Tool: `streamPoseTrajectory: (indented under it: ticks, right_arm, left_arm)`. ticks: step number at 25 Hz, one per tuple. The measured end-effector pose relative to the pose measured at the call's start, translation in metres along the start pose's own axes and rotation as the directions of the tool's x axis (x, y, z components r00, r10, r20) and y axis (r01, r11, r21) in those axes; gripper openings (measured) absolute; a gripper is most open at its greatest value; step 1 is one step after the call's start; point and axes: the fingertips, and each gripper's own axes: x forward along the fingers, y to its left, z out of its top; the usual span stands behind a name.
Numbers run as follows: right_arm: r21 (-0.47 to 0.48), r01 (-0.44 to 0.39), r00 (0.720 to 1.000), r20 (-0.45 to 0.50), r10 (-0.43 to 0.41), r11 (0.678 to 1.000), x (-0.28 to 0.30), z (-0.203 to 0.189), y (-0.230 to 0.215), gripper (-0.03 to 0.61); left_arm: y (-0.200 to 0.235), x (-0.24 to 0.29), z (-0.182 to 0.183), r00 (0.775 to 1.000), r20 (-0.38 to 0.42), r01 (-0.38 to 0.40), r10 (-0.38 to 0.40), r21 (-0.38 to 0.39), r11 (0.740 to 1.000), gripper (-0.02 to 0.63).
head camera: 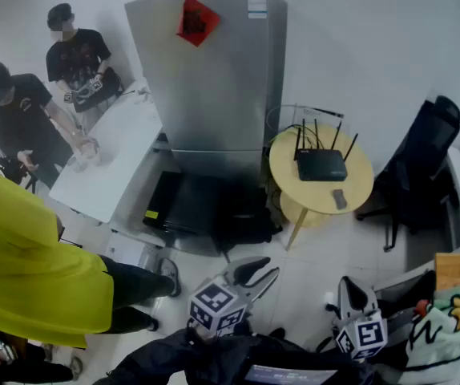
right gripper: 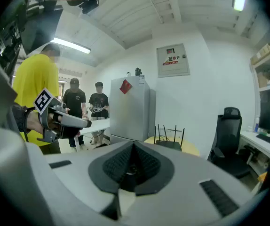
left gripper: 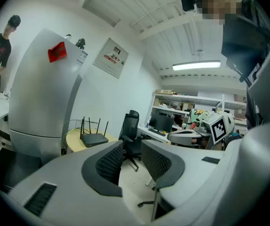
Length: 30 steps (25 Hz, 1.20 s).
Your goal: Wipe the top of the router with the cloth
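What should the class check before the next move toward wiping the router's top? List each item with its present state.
1. Router top unobstructed on the round table: ok.
2. Left gripper open and empty: ok.
3. Right gripper holds the cloth: not ok; jaws shut with nothing between them.
4. Cloth located: cannot tell.
5. Grippers close to the router: not ok; both are across the floor from it.
6. Small dark object clear of the router: ok.
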Motion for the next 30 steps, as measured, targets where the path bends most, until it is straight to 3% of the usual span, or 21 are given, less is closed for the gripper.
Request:
streamPoseTrajectory:
  ticks: [17,30]
  right_arm:
    - [-0.008,0.027,1.0,-0.001,-0.027,1.0,0.029,0.007,0.023,0.026]
    - [0.006,0.071,0.997,-0.012,-0.071,0.997,0.038,0.01,0.004,0.026]
  left_arm:
    - [0.032,-0.012,0.01,0.999,0.011,0.031,-0.031,0.019,0.999,0.104]
    - [0.042,0.011,0.015,0.998,-0.003,0.071,-0.071,0.026,0.997,0.104]
